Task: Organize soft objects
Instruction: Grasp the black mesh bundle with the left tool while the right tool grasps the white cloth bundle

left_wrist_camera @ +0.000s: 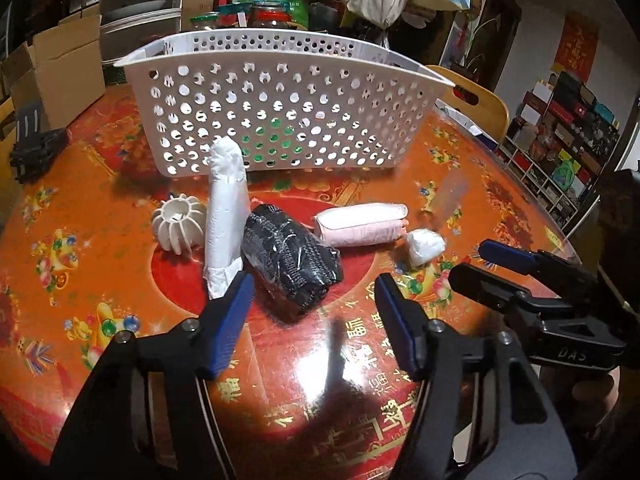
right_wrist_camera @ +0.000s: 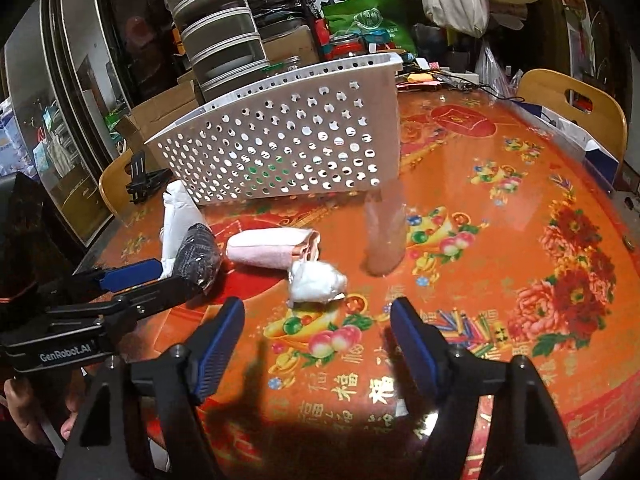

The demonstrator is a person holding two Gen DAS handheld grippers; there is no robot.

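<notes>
A white perforated basket (left_wrist_camera: 280,116) stands at the back of the red table; it also shows in the right wrist view (right_wrist_camera: 280,140). In front of it lie a long white wrapped roll (left_wrist_camera: 224,208), a black wrapped bundle (left_wrist_camera: 290,258), a pink rolled cloth (left_wrist_camera: 360,224) and a small white bundle (left_wrist_camera: 425,246). My left gripper (left_wrist_camera: 314,300) is open just short of the black bundle. My right gripper (right_wrist_camera: 318,320) is open just short of the small white bundle (right_wrist_camera: 316,284), with the pink roll (right_wrist_camera: 272,250) and black bundle (right_wrist_camera: 198,254) to its left.
A white ribbed round holder (left_wrist_camera: 178,222) sits left of the long roll. A black clip stand (left_wrist_camera: 34,148) sits at the table's left edge. Wooden chairs (right_wrist_camera: 568,108) stand at the table's far side. Boxes, jars and bags crowd behind the basket.
</notes>
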